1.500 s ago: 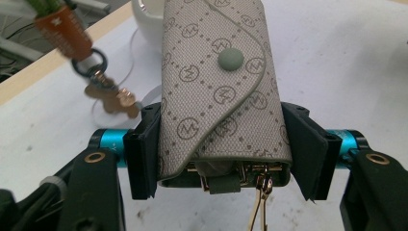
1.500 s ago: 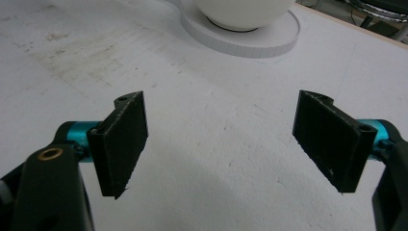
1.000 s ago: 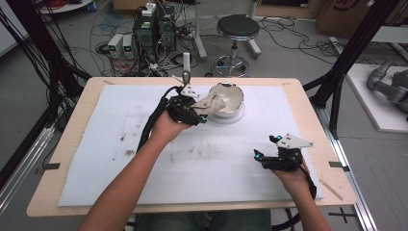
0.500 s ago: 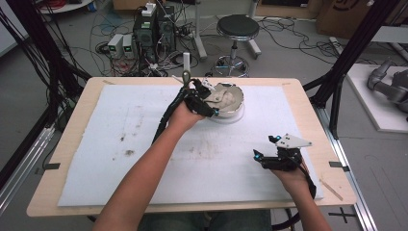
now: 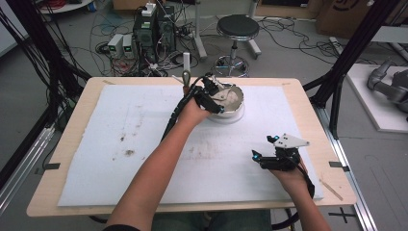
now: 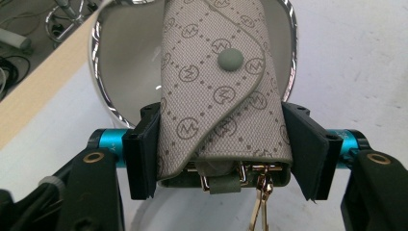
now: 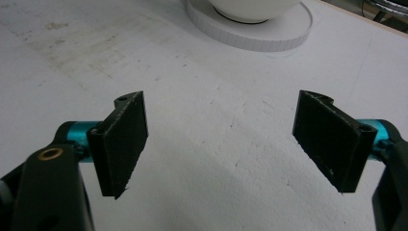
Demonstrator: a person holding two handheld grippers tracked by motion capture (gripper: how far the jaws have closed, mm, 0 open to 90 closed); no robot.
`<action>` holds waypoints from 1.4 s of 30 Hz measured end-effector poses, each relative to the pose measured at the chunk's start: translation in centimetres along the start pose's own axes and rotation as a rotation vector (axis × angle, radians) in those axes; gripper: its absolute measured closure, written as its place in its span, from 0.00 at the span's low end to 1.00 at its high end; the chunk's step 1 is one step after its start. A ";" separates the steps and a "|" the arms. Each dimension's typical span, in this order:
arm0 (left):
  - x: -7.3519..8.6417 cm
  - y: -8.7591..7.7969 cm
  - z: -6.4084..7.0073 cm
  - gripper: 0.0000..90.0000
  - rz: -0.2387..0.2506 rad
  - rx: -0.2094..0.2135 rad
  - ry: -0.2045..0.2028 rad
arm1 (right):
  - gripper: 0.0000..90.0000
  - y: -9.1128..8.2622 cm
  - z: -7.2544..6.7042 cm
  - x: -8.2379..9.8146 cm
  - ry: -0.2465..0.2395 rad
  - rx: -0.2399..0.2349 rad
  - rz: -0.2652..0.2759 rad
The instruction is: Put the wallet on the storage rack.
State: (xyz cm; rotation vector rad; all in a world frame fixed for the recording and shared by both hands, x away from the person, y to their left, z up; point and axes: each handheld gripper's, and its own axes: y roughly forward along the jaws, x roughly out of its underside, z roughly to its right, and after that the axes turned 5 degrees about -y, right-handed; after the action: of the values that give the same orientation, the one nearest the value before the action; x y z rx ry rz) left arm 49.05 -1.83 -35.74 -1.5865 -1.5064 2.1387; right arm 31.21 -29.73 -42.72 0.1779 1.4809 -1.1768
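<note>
Toward the far middle of the white mat (image 5: 96, 144), the left gripper (image 5: 214, 98) holds a small grey patterned pouch (image 6: 219, 91) over the mouth of a shiny metal bowl (image 6: 103, 72), which sits on a round white base (image 7: 269, 33). Its 2 jaws are clamped on the pouch's lower end, 1 pad against each side edge, with the snap button facing up and the brass clip (image 6: 262, 192) dangling below between them. The far end of the pouch looks to be over or inside the bowl's rim, but I cannot tell whether it rests on the bottom. Gripping by the narrow sides likely keeps the flap closed and leaves the free end clear to go in first. Judging from this, the pouch is about to be let go into the bowl, and a wider opening of the jaws would do it; the hanging clip could catch on the rim. Well apart, near the right front corner of the mat, the right gripper (image 5: 274, 156) rests low on the surface, its jaws wide apart with nothing between them, pointing toward the bowl's base. It seems parked out of the way while the left hand (image 5: 192, 113) does the work.
</note>
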 end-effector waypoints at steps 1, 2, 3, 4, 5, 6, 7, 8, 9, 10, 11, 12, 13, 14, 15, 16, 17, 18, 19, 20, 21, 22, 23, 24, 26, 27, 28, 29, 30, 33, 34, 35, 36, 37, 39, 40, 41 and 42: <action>-0.2 0.1 -0.1 0.40 -0.006 -0.004 0.000 | 0.22 0.0 0.0 0.0 0.001 -0.002 -0.002; -0.2 0.1 -0.1 0.40 -0.006 -0.004 0.000 | 0.22 0.1 0.0 0.0 -0.002 0.001 -0.005; -0.4 0.3 -0.1 0.40 -0.016 -0.016 0.004 | 0.22 0.1 0.0 0.0 -0.005 -0.002 -0.004; -0.5 0.4 0.0 0.40 -0.020 -0.021 0.005 | 0.22 0.1 -0.1 0.0 -0.003 -0.003 -0.005; -0.5 0.5 0.0 0.40 -0.024 -0.028 0.006 | 0.22 0.1 -0.1 -0.1 -0.006 -0.003 -0.003; -0.6 0.6 0.0 0.40 -0.025 -0.032 0.007 | 0.22 0.1 -0.1 -0.1 -0.008 -0.003 -0.002; -0.6 0.6 0.0 0.39 -0.025 -0.032 0.007 | 0.22 0.1 -0.1 -0.1 -0.008 -0.003 -0.002; -0.6 0.7 0.2 0.39 -0.026 -0.040 0.009 | 0.22 0.1 -0.1 -0.1 -0.006 -0.001 -0.003; -0.6 0.7 0.2 0.39 -0.026 -0.040 0.009 | 0.22 0.1 0.0 0.0 -0.006 -0.001 -0.004; -0.7 0.7 0.2 0.39 -0.024 -0.043 0.010 | 0.22 0.1 0.0 0.0 -0.005 0.000 -0.004; -0.6 0.8 0.2 0.38 -0.023 -0.042 0.011 | 0.22 0.1 0.0 0.0 -0.001 0.000 -0.006; -0.7 0.7 0.2 0.38 -0.019 -0.043 0.017 | 0.22 0.1 0.0 0.0 -0.003 0.000 -0.005; -0.7 0.7 0.2 0.37 -0.011 -0.044 0.018 | 0.22 0.1 0.1 0.0 -0.005 0.001 -0.004; -0.7 0.6 0.2 0.37 -0.003 -0.044 0.022 | 0.22 0.1 0.0 0.0 -0.005 0.001 -0.004; -0.8 0.5 0.3 0.36 0.002 -0.048 0.021 | 0.22 0.1 0.0 0.0 -0.004 0.000 -0.004; -0.8 0.4 0.3 0.35 0.010 -0.053 0.027 | 0.22 0.0 0.0 0.0 -0.005 0.001 -0.004; -0.8 0.3 0.3 0.34 0.019 -0.054 0.027 | 0.22 0.0 0.0 0.0 -0.003 0.000 -0.004; -0.8 0.3 0.3 0.32 0.019 -0.054 0.027 | 0.22 0.0 0.0 0.0 -0.003 0.000 -0.004; -0.9 0.0 0.3 0.32 0.023 -0.053 0.030 | 0.22 0.0 0.0 0.0 -0.003 0.000 -0.004; -0.9 -0.3 0.3 0.26 0.020 -0.049 0.038 | 0.22 0.0 0.0 0.0 -0.003 -0.002 -0.002; -0.8 -0.6 0.2 0.25 0.029 -0.047 0.030 | 0.22 0.0 0.0 0.0 -0.003 -0.002 -0.002; -0.7 -0.9 0.1 0.25 0.037 -0.040 0.029 | 0.22 0.0 0.0 0.0 -0.002 -0.001 -0.001; -0.5 -1.2 0.1 0.25 0.050 -0.039 0.021 | 0.22 0.0 0.0 0.0 -0.002 0.000 -0.001; -0.3 -1.5 0.0 0.25 0.055 -0.042 0.020 | 0.22 0.0 0.0 0.0 0.000 -0.001 0.000; 0.2 -2.2 -0.1 0.25 0.072 -0.038 0.010 | 0.22 -0.1 0.1 -0.1 0.006 0.000 0.005; 0.5 -2.5 -0.2 0.25 0.077 -0.035 0.003 | 0.22 0.0 0.1 -0.1 0.006 -0.002 0.011; 0.8 -2.9 -0.2 0.24 0.085 -0.034 0.002 | 0.22 0.0 0.1 -0.2 0.009 -0.002 0.013; 0.8 -2.9 -0.2 0.24 0.085 -0.034 0.002 | 0.22 0.0 0.1 -0.2 0.009 -0.002 0.013; 1.1 -3.3 -0.3 0.24 0.095 -0.033 -0.002 | 0.22 0.0 0.1 -0.2 0.012 -0.002 0.014; 2.7 -4.8 -0.2 0.23 0.124 -0.040 -0.001 | 0.22 0.1 -0.1 -0.3 0.007 0.000 0.013; 3.1 -5.0 -0.2 0.23 0.128 -0.040 -0.006 | 0.22 0.1 -0.1 -0.4 0.011 0.000 0.013; 3.6 -5.4 -0.2 0.22 0.135 -0.039 -0.005 | 0.22 0.1 -0.1 -0.4 0.009 0.000 0.013; 3.6 -5.4 -0.2 0.22 0.135 -0.039 -0.005 | 0.22 0.1 -0.1 -0.4 0.009 0.000 0.013; 4.7 -6.3 -0.1 0.22 0.159 -0.035 -0.009 | 0.22 0.1 0.0 -0.4 0.011 0.004 0.016; 5.1 -6.6 -0.1 0.22 0.165 -0.032 -0.013 | 0.22 0.1 0.0 -0.5 0.016 0.004 0.016; 6.1 -7.4 0.0 0.22 0.174 -0.024 -0.011 | 0.22 0.1 0.1 -0.4 0.016 0.005 0.017; 6.6 -7.8 0.1 0.22 0.182 -0.022 -0.015 | 0.22 0.1 0.1 -0.5 0.022 0.006 0.019; 7.1 -8.1 0.1 0.22 0.191 -0.021 -0.022 | 0.22 0.1 0.2 -0.5 0.026 0.010 0.018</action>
State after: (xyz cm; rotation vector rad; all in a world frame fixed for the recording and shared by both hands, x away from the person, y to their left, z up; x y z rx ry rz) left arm 42.03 6.30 -34.65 -1.7865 -1.4410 2.2506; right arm 31.55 -29.59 -42.32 0.2131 1.4936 -1.1713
